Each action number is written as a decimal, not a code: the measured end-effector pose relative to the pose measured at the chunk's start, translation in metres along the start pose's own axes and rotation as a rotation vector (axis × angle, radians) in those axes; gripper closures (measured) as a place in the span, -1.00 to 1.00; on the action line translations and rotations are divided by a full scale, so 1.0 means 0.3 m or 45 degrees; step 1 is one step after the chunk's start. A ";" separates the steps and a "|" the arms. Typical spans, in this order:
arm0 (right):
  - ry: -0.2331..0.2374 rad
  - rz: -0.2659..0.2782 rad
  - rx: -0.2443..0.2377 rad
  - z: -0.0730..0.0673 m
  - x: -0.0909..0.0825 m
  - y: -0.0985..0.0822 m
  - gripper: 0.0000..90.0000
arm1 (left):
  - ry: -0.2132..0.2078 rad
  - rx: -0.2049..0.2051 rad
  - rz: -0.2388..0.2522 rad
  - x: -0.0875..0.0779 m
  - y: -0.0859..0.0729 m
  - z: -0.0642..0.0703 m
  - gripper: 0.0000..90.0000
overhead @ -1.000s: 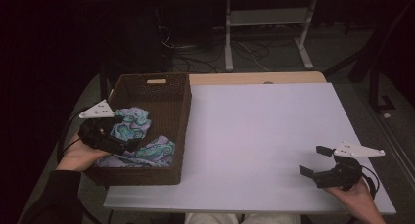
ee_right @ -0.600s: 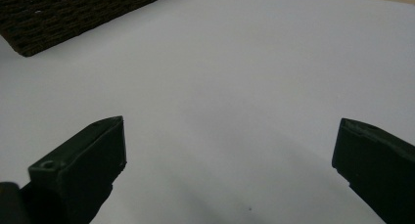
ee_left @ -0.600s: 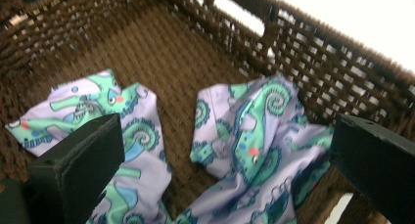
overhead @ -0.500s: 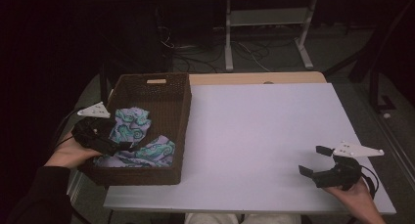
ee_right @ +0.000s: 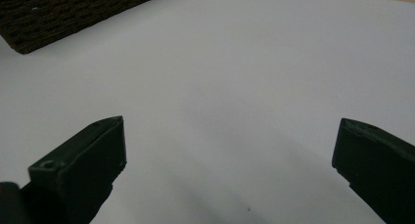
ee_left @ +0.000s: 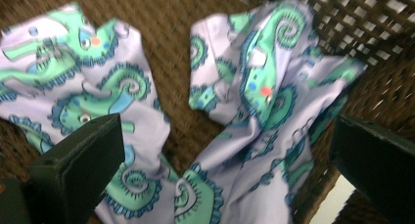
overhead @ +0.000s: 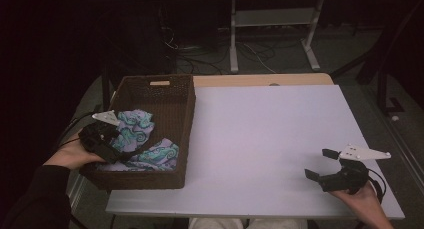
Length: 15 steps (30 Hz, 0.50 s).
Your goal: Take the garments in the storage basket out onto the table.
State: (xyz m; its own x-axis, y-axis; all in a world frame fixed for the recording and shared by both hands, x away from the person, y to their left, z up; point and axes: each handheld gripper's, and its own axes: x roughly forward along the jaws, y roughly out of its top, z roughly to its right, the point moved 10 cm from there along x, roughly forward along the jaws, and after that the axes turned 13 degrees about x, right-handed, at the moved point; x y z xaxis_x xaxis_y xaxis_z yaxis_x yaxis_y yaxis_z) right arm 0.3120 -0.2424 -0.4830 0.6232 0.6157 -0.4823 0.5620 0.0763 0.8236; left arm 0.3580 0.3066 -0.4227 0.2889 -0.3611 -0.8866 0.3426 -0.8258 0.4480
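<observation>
The left gripper (overhead: pixel 116 141) is hanging over the near left part of a basket (overhead: pixel 186 114), held in the person's left hand (overhead: pixel 75 155). Its two black jaws are standing wide apart, grasping nothing. Directly ahead of and below those jaws, a patterned cloth (ee_left: pixel 230 131) is lying crumpled on the basket floor, spreading between and beyond both jaw tips. Whether the jaws are touching the cloth cannot be told.

The cloth is thin, soft and pale lilac, printed with green and blue curling seahorse-like shapes and small orange dots. It is bunching into two loose heaps with a strip of basket floor showing between them. The basket is dark brown, woven, rectangular and deep, with a slot handle in its far wall. Its open-weave side is rising just beyond the cloth, to the right of the left gripper's jaws.

The right gripper (overhead: pixel 324 165) is resting low over the white table (overhead: pixel 265 139), in the person's right hand (overhead: pixel 361 201), near the table's near right corner. Its jaws are also spread wide and empty. Ahead of it, smooth bare tabletop is stretching away to the basket (ee_right: pixel 58 13), which is sitting well apart at the table's left edge.
</observation>
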 end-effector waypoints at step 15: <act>-0.009 -0.007 -0.005 0.006 0.006 0.000 -1.00 | -0.177 0.065 -0.252 0.082 -0.061 0.009 -1.00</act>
State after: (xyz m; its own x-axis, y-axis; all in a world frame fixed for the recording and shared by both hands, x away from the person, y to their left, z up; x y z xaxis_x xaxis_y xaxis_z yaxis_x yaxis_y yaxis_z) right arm 0.3140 -0.2427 -0.4843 0.6239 0.6097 -0.4889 0.5635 0.0825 0.8220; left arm 0.3564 0.3117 -0.4531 0.0935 -0.2431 -0.9655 0.3336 -0.9060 0.2604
